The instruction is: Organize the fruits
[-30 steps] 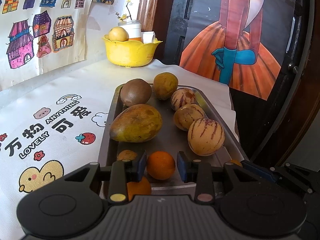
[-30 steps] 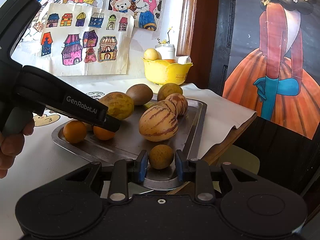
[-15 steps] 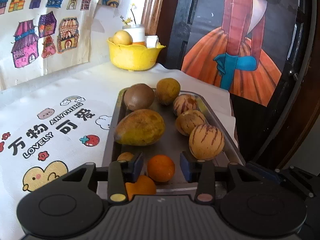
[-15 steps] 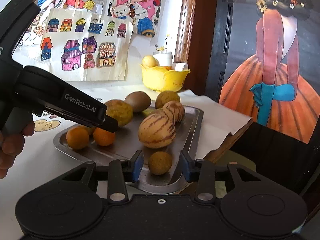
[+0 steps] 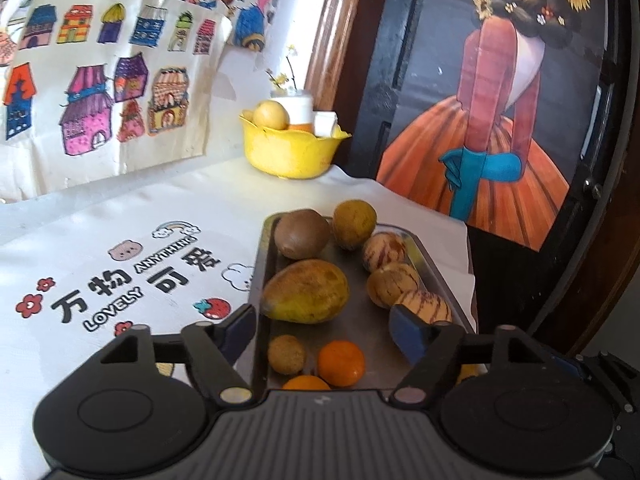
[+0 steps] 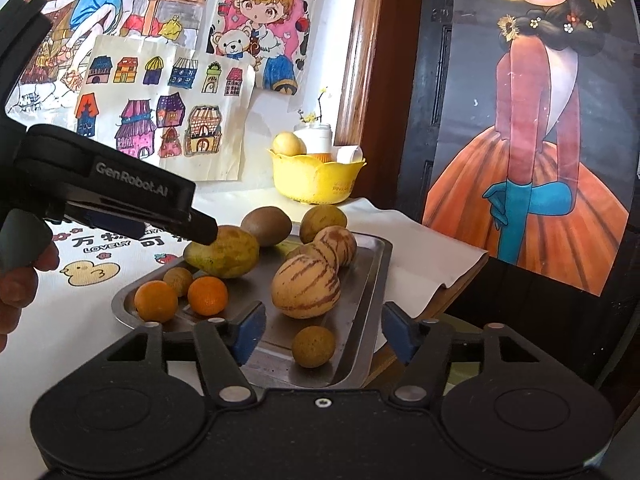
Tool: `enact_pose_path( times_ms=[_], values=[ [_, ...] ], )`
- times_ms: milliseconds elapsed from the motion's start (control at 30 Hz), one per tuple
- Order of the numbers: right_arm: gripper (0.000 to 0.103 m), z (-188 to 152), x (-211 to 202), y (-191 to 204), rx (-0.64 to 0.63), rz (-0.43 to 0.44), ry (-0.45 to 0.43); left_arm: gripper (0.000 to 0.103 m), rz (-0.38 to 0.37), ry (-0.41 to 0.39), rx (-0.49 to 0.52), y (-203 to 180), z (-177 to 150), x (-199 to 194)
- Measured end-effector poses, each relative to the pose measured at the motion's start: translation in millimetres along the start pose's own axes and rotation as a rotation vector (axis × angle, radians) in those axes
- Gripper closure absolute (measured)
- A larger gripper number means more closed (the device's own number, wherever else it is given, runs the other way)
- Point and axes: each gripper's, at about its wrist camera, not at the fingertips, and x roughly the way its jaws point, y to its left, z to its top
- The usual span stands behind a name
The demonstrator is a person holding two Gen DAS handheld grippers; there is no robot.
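Tray on surface, w/ mango, kiwi, 3 striped melons, 2 oranges, small brown fruits. L gripper & R gripper: jaws opening, nothing gripped. Yellow bowl behind.

legible markings

the left gripper housing, seen left of the right gripper's fingers, carries white lettering "genrobot.ai". the tablecloth, left of and beyond the left gripper's fingers, is printed with "lovely", "anything" and the characters "万物可爱". a poster on the wall far ahead shows partial letters "morni" at its top edge. print on the yellow bowl is too small to read.
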Motion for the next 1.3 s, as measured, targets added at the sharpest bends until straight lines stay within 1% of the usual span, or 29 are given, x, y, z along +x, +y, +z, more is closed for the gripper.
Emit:
enact_pose_path(
  times_ms=[67, 100, 133, 167, 233, 400, 633, 833, 1033, 1300],
  values=[
    [0.029, 1.3, -1.7, 0.8, 0.003, -0.002, -0.006, 0.013, 0.006, -0.012, -0.012, 2.4, 1.7, -3.3],
    [0.026, 1.8, -2.7, 1.0, 0.005, -0.001, -0.009, 0.011, 0.008, -0.019, -0.019, 3.5, 2.4, -5.1],
    [0.022, 2.4, -3.6, 1.2, 0.008, 0.0, -0.012, 0.006, 0.011, -0.026, -0.027, 4.5, 3.0, -6.8],
    [0.02, 3.0, -4.5, 1.5, 0.012, 0.001, -0.016, 0.002, 0.012, -0.032, -0.035, 5.7, 3.4, -8.4],
    [0.012, 4.3, -6.1, 1.8, 0.018, 0.002, -0.022, 0.001, 0.017, -0.045, -0.055, 8.5, 3.9, -11.2],
    [0.001, 6.0, -9.2, 2.5, 0.043, 0.007, -0.035, 0.0, 0.017, -0.049, -0.101, 16.0, 4.4, -14.5],
    [0.001, 6.9, -10.5, 3.9, 0.071, -0.001, -0.031, 0.0, 0.058, -0.065, -0.131, 24.4, 2.7, -20.3],
    [0.001, 9.2, -17.6, 8.3, 0.097, -0.011, -0.053, 0.0, 0.089, -0.086, -0.159, 33.6, -0.3, -29.7],
    [0.001, 12.1, -26.2, 12.6, 0.125, -0.023, -0.076, 0.0, 0.101, -0.082, -0.177, 45.8, -4.9, -36.8],
    [0.001, 14.1, -40.2, 23.4, 0.137, -0.03, -0.105, 0.0, 0.112, -0.105, -0.183, 56.6, -14.3, -56.0]
  ],
)
